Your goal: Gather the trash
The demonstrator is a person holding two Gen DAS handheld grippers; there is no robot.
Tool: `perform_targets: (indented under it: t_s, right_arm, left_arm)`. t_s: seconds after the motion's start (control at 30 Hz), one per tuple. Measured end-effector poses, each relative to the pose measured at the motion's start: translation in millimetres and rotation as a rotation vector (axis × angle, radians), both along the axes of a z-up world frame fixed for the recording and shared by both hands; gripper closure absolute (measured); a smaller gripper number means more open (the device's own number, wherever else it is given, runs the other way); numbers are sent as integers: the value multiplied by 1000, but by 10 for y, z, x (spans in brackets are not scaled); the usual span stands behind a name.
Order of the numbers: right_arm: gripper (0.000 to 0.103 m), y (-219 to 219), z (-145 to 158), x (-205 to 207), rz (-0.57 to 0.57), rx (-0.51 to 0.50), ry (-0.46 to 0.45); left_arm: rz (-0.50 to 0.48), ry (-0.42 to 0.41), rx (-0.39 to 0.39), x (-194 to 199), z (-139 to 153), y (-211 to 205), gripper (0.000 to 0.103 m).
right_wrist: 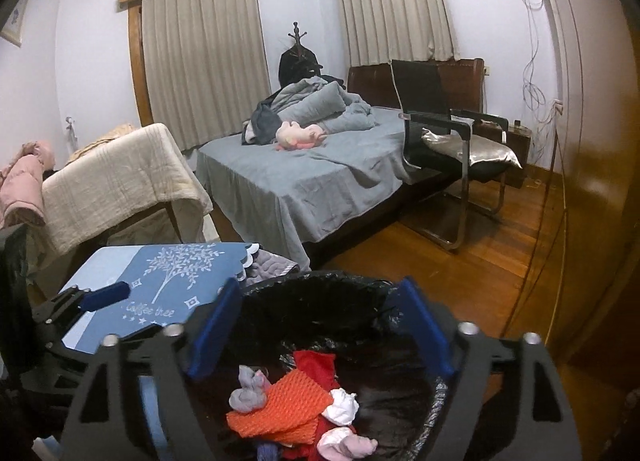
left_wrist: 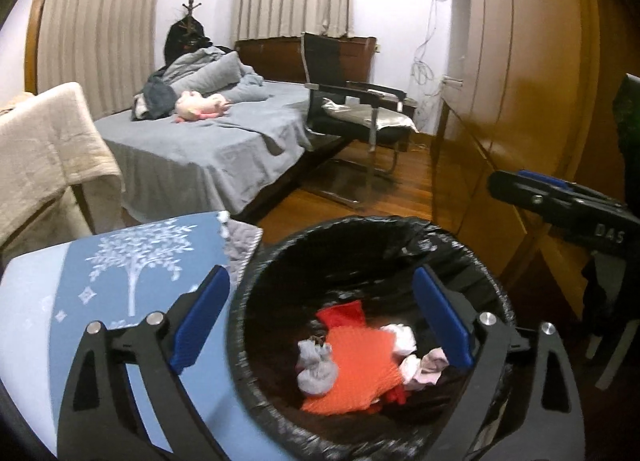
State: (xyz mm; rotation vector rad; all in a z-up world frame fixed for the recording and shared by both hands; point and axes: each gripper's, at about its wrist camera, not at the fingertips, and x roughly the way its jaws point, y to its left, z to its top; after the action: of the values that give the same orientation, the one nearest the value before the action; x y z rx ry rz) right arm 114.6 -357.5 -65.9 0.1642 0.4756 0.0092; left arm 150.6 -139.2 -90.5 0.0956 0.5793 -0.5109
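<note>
Orange netting [left_wrist: 352,365] is lying in the bin [left_wrist: 256,285], w/ a grey balled-up bit [left_wrist: 316,365] on its left side, white crumpled paper [left_wrist: 400,339] on its right, and a red piece [left_wrist: 340,311] poking out behind it. All that trash is sitting at the bottom, inside the black bag [left_wrist: 400,237] that is lining the bin. The bag is folding over the rim, prob. so it is not slipping down when stuff drops in.

Both tools are hanging right over the bin. The left gripper [left_wrist: 320,321] is standing wide open w/ nothing between its blue pads [left_wrist: 200,321]. The right gripper [right_wrist: 320,331] is wide open too & is holding nothing. Seems like both are waiting above the opening so anything let go is falling straight in, not on the floor.

Just beside the bin, on the left, a blue table [left_wrist: 132,261] w/ a white tree picture is sitting; no trash is showing on it now. Next job is prob. looking round for more bits.

Farther off, a bed [right_wrist: 300,181] w/ grey sheets is holding a pink soft toy [right_wrist: 298,135]. A black chair [right_wrist: 452,141] is standing near the bed on the wood floor [right_wrist: 480,261].
</note>
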Motion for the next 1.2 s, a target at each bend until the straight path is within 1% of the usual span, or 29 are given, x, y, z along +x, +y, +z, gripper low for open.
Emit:
perform_targets:
  t_s: [0.07,0.27,0.53,0.8,1.2]
  right_arm:
    - [5,65,21,-28,13,2,1]
    - [6,271,94,-193,56,29,18]
    - [6,503,182,-514,69,42,24]
    - [6,615,231,-698,71,24,19]
    - [6,709,286,-802,86,1,-3]
  left_arm:
    - [27,1,6,-37,43,106,9]
    - [100,-22,7,-230,205,365,6]
    - [146,-55,5,-578,393,591,6]
    - [163,-87,-9,-812,534,689,6]
    - [172,-117,-11,-1011,606,728,6]
